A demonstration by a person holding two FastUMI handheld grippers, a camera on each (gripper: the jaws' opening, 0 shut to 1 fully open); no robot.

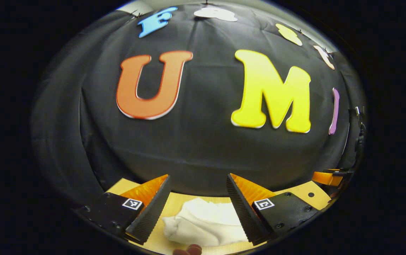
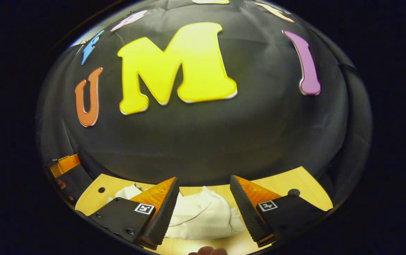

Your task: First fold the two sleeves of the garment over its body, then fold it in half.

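Observation:
A white garment (image 1: 204, 223) lies crumpled on the light wooden table (image 1: 303, 193), low in the left gripper view. My left gripper (image 1: 198, 182) hangs open above it, with nothing between its fingers. The same white garment (image 2: 199, 214) shows in the right gripper view, bunched under and between the fingers. My right gripper (image 2: 204, 182) is open above it, holding nothing. The right gripper also appears far off at the right edge of the left gripper view (image 1: 330, 177). The left gripper appears at the left edge of the right gripper view (image 2: 63, 166).
The black cloth wall (image 1: 203, 141) stands close behind the table's far edge. Small round holes (image 2: 101, 190) mark the tabletop. Fingertips of a hand (image 1: 188, 250) peek in at the bottom of the left gripper view, and a hand (image 2: 208, 251) at the bottom of the right.

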